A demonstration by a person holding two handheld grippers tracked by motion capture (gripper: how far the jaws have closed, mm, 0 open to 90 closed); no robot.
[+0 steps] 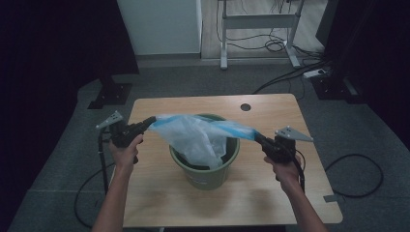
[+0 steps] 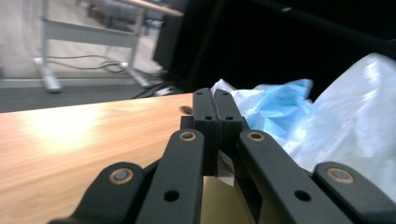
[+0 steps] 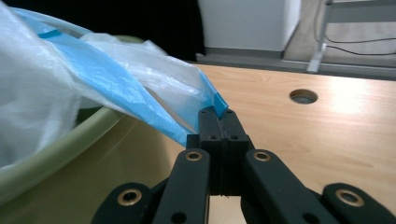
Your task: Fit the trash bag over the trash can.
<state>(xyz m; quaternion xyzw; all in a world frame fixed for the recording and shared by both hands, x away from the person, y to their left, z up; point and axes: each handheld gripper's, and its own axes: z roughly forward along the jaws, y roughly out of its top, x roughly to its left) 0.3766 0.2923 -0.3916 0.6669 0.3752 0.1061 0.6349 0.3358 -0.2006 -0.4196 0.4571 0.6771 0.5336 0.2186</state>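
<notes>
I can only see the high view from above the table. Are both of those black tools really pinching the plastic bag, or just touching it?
Observer: The right gripper has its jaws shut flat on the bag's blue edge.
Operator: And the other one?
Observer: The left gripper is shut too, with a sliver of the plastic bag caught low between its jaws.
Operator: Does the bag touch the bucket?
Observer: In the right gripper view the plastic drapes down past the green bucket's rim.
</notes>
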